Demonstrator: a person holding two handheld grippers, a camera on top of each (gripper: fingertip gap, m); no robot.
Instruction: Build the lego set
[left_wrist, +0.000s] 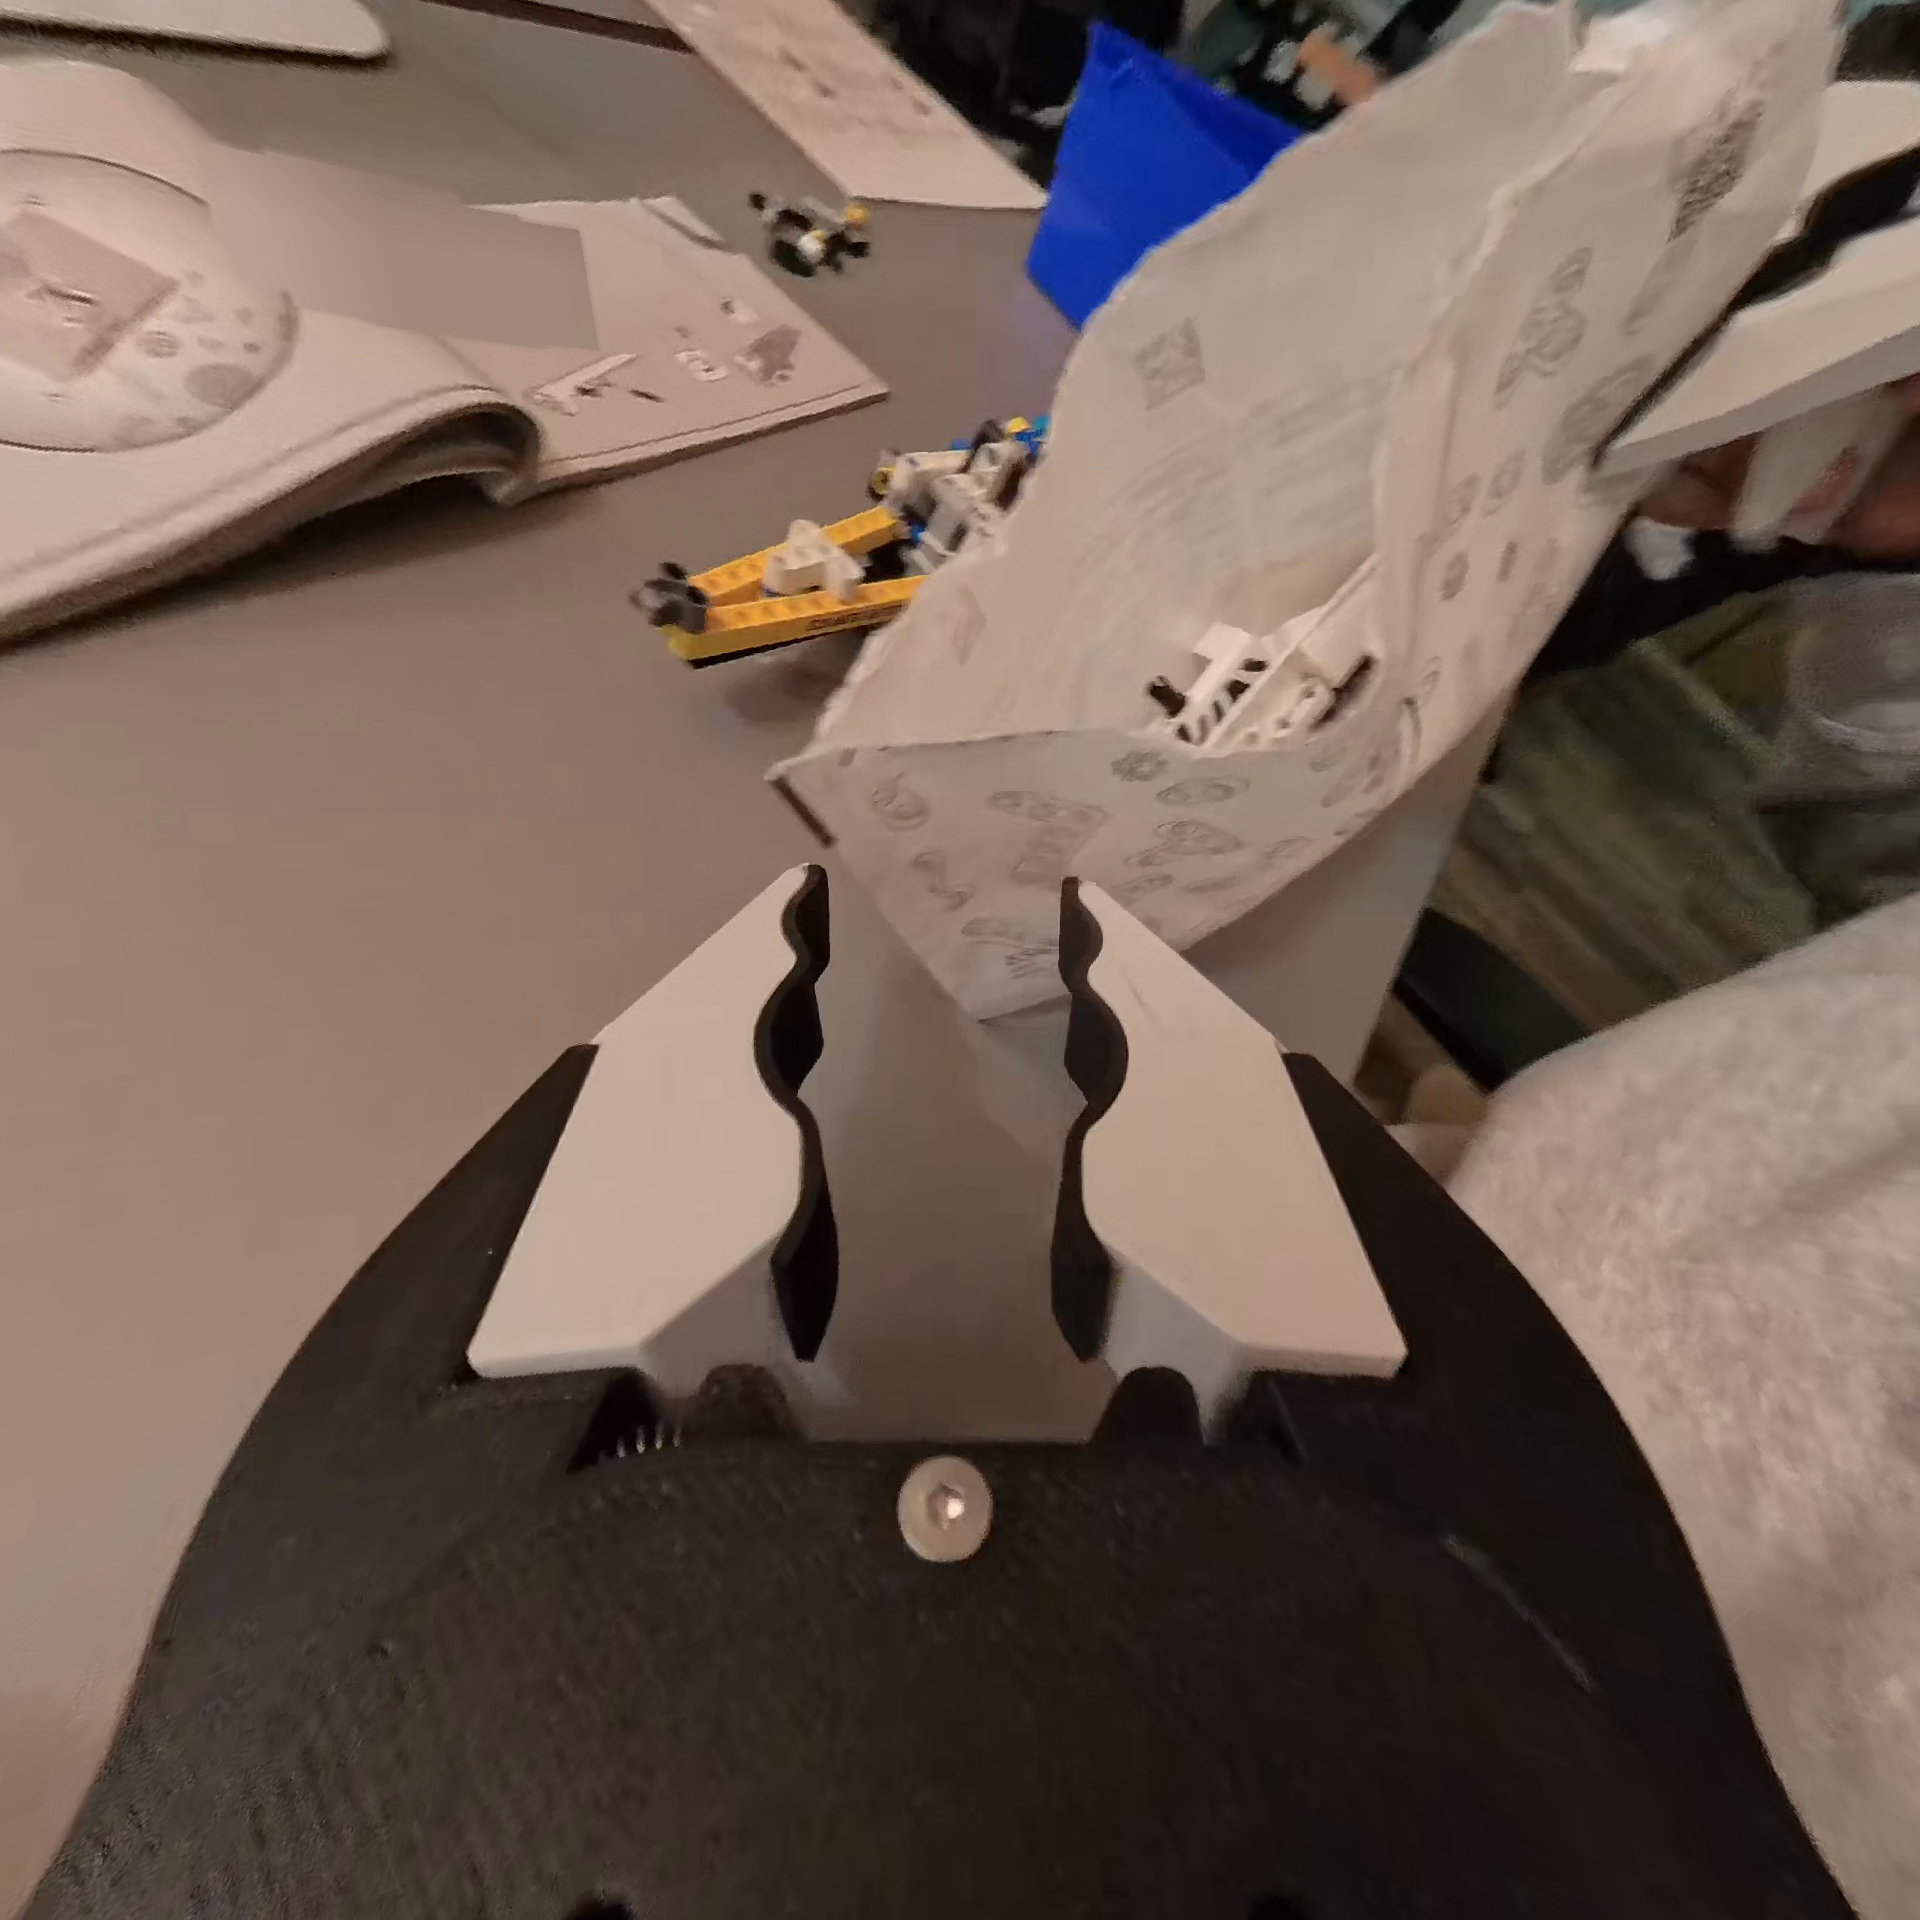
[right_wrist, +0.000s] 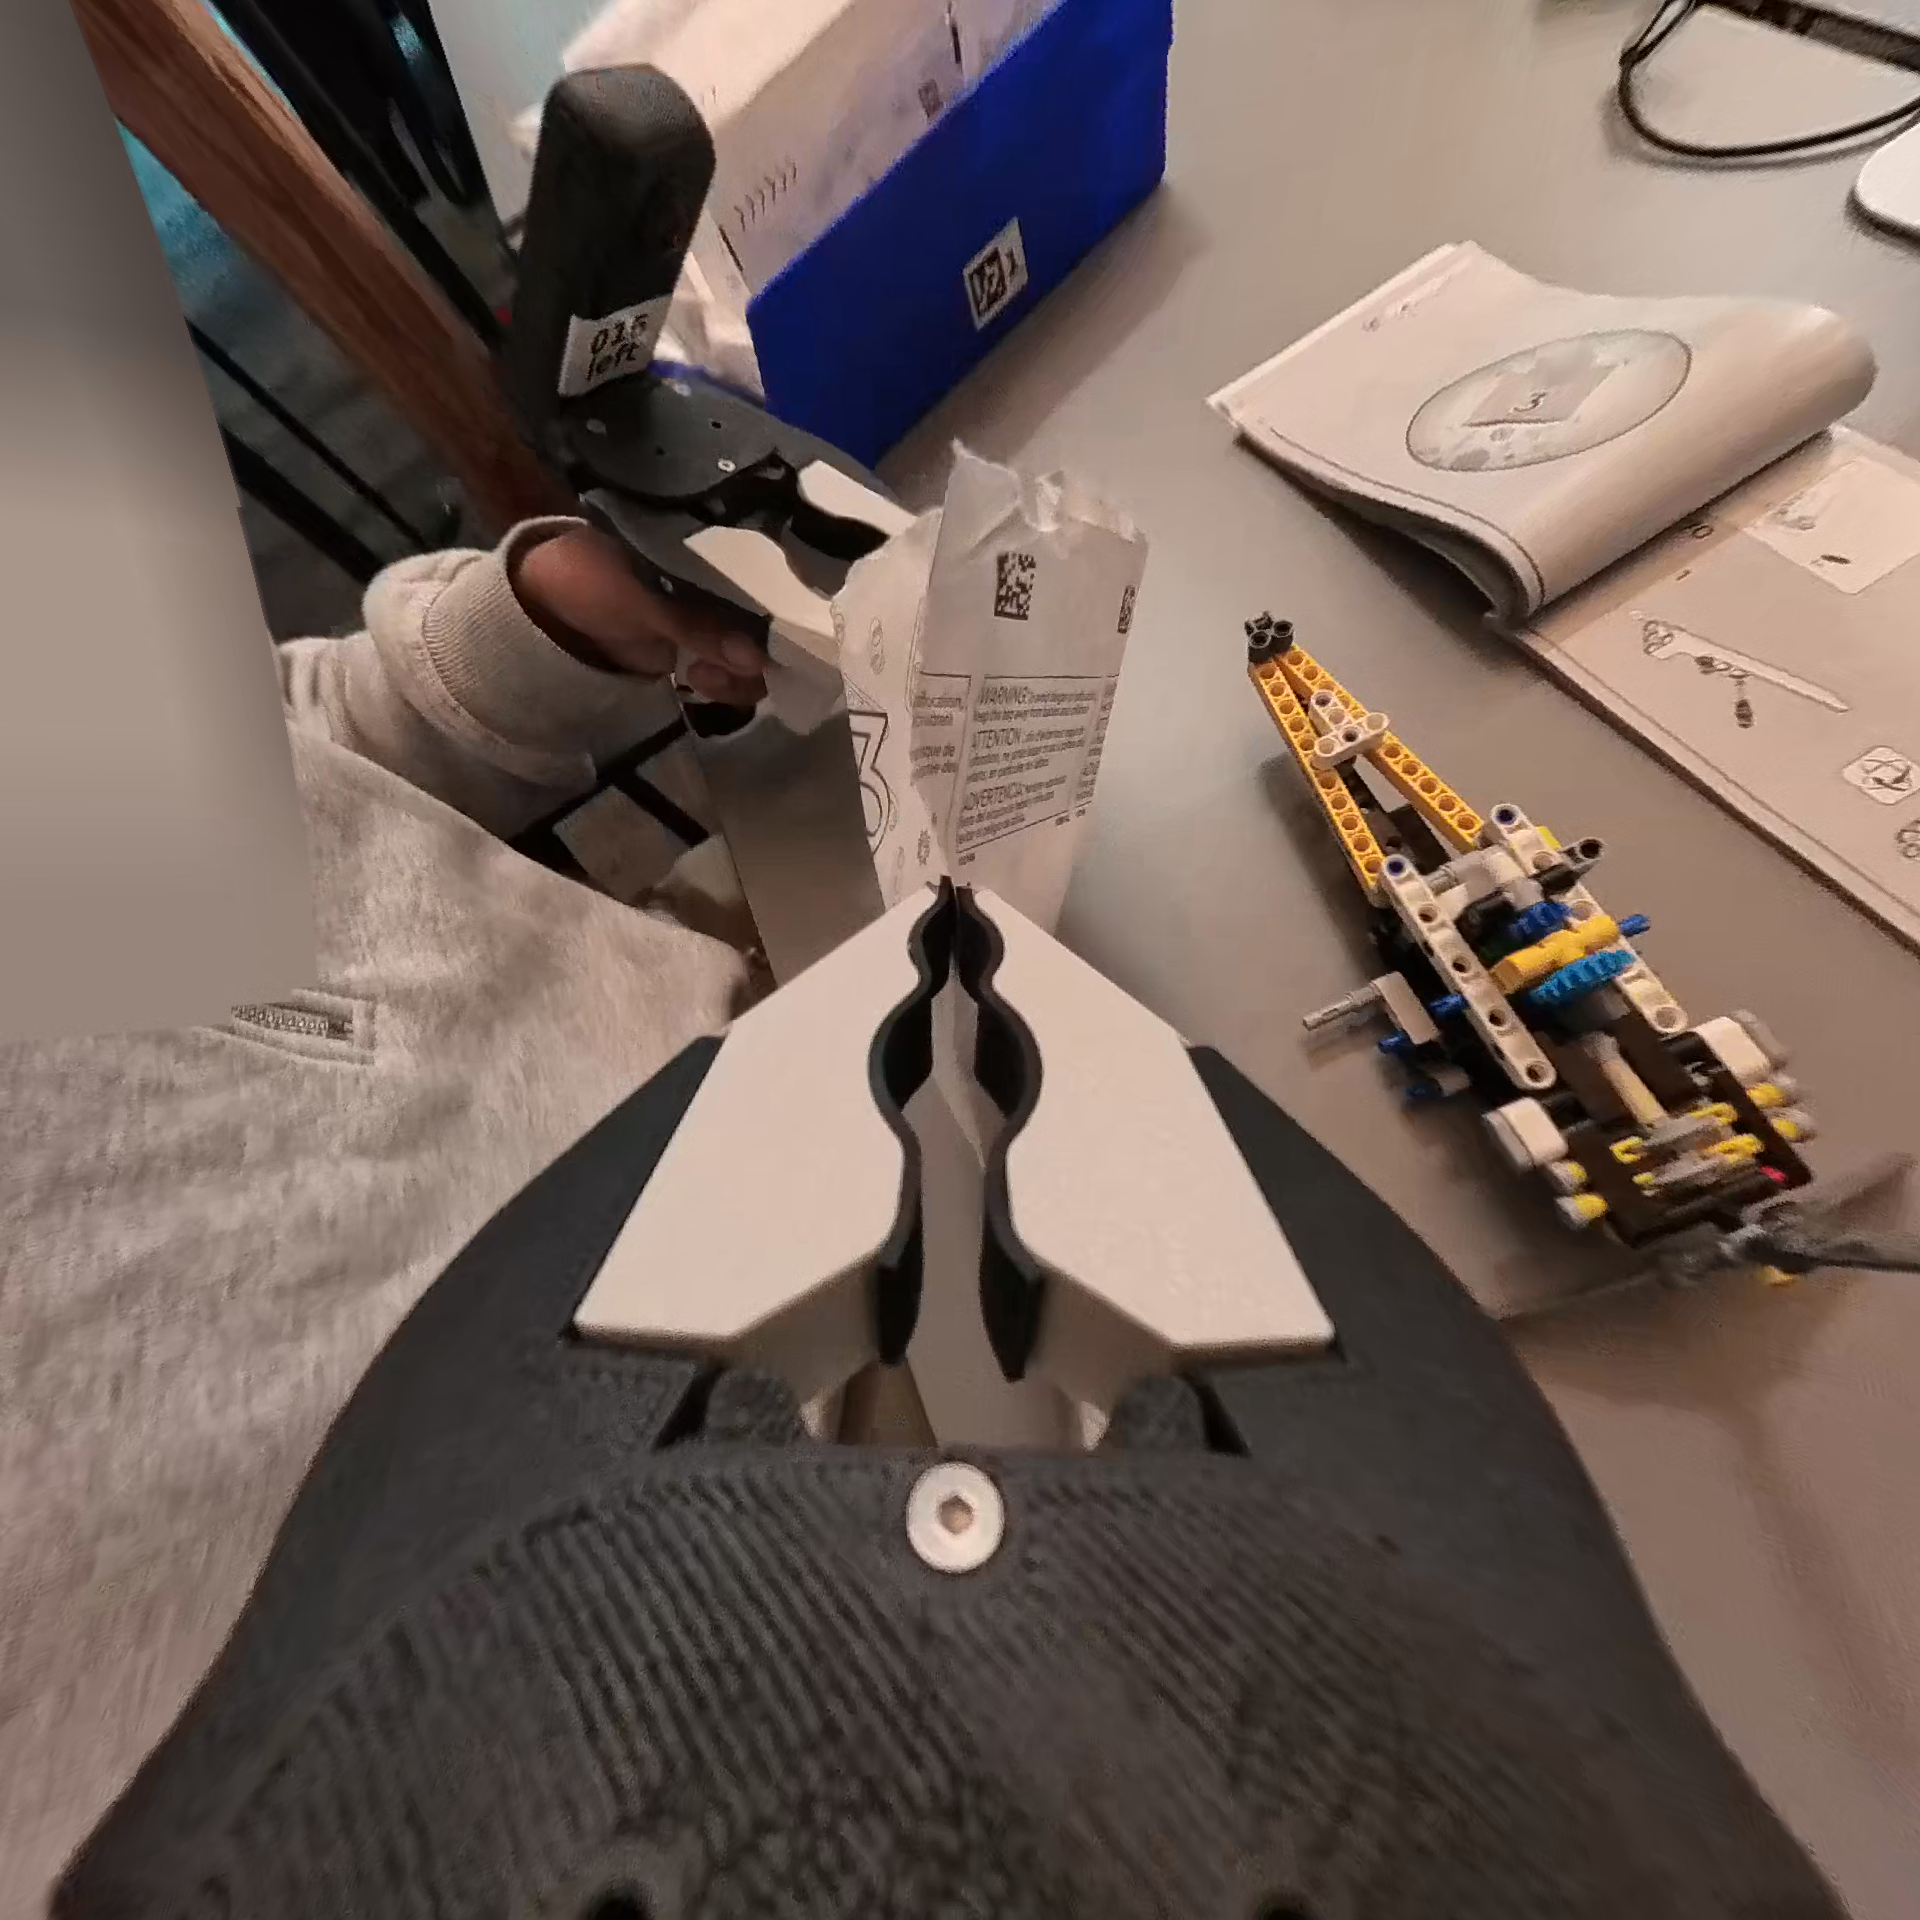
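Observation:
A torn-open white paper bag (left_wrist: 1195, 499) of lego pieces hangs over the table's edge, with white pieces (left_wrist: 1247, 675) showing inside. My right gripper (right_wrist: 951, 894) is shut on the bag (right_wrist: 1029, 707); it also shows at the upper right of the left wrist view (left_wrist: 1662, 405). My left gripper (left_wrist: 940, 904) is open and empty, its tips just short of the bag's lower corner; it shows in the right wrist view (right_wrist: 800, 540) beside the bag's left edge. The partly built yellow, white and black lego model (right_wrist: 1507, 935) lies on the grey table (right_wrist: 1299, 312), also seen behind the bag (left_wrist: 810, 582).
An open instruction booklet (right_wrist: 1558, 416) lies on the far side of the table (left_wrist: 416, 395). A blue bin (right_wrist: 966, 239) holding white boxes stands off the table's edge (left_wrist: 1143, 177). A small cluster of pieces (left_wrist: 810, 234) lies farther off. Grey sleeves (right_wrist: 312, 1143) are near me. Across from one pair of fingers to the other is roughly 15 cm.

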